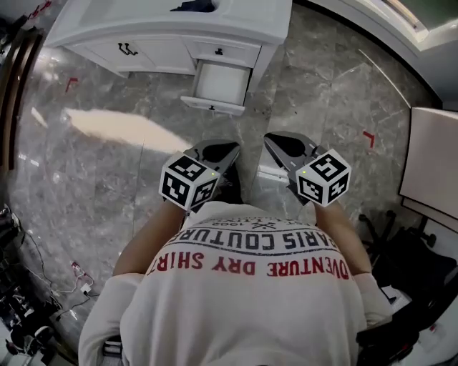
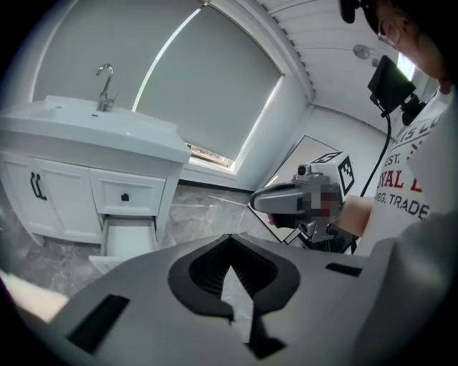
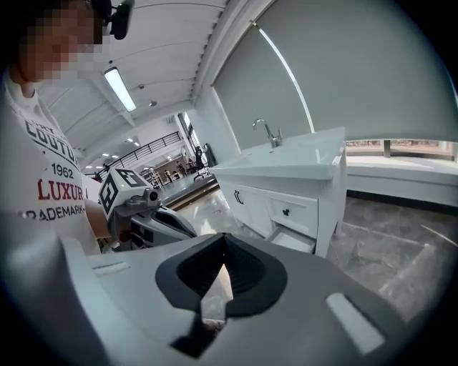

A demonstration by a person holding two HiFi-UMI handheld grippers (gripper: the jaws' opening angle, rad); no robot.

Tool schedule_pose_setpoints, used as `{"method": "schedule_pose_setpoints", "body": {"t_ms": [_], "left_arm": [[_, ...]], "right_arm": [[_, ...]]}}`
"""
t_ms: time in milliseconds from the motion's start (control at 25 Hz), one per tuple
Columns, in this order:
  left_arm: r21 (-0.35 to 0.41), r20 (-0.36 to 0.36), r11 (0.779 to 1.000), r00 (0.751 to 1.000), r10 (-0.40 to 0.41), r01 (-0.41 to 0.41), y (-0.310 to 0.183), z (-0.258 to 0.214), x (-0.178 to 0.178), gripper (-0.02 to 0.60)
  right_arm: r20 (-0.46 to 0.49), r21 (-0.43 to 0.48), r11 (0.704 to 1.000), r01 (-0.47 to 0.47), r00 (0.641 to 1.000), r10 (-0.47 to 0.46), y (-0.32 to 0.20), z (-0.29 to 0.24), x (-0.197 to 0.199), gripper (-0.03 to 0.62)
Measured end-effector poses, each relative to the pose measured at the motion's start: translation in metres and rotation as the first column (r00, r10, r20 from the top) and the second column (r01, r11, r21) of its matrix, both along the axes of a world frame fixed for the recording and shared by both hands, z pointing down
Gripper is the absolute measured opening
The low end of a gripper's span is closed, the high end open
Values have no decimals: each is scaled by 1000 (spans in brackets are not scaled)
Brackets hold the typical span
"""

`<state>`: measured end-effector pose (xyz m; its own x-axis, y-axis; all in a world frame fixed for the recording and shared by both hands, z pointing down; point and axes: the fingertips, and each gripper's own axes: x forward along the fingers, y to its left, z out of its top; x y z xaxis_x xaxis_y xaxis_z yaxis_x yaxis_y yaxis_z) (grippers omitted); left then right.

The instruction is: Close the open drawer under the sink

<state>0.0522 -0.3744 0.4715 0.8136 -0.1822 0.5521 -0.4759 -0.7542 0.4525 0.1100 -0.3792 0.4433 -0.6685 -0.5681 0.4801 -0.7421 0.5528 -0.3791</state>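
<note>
Head view: the open drawer (image 1: 220, 84) is the lower of two at the right end of a white vanity cabinet (image 1: 154, 51). It is pulled out over the grey marble floor (image 1: 322, 93), and its pale inside looks bare. The drawer above it (image 1: 218, 51) is closed, and double doors with dark handles sit to its left. A white sink top (image 1: 179, 21) covers the cabinet, and the left gripper view shows a chrome faucet (image 2: 106, 84) on it.

The left gripper (image 1: 227, 149) and right gripper (image 1: 274, 140) are held side by side in front of the person's white printed shirt (image 1: 250, 286). Both point toward the drawer but are well apart from it. In each gripper's own view the jaws are together at their tips, with nothing between them and only a sliver of floor showing through.
</note>
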Motion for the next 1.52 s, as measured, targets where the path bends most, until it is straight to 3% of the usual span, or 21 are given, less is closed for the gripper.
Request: {"method": "schedule_pose_setpoints", "body": {"t_ms": [240, 520, 840, 1240, 1520], "left_arm": [[-95, 4, 995, 1000, -21, 21, -11, 63, -7, 3], [-52, 46, 992, 993, -111, 113, -47, 131, -19, 3], [-26, 179, 966, 952, -248, 257, -104, 248, -44, 2], [-12, 340, 956, 900, -272, 293, -147, 365, -51, 3], [-15, 452, 964, 861, -232, 267, -163, 421, -56, 3]], "right_arm": [[20, -116, 993, -16, 1000, 18, -2, 67, 0, 0], [41, -175, 983, -47, 998, 55, -6, 118, 14, 0], [43, -246, 960, -133, 988, 147, -6, 179, 40, 0], [40, -301, 940, -160, 983, 180, -20, 238, 38, 0], [38, -350, 923, -158, 982, 183, -14, 263, 38, 0]]}}
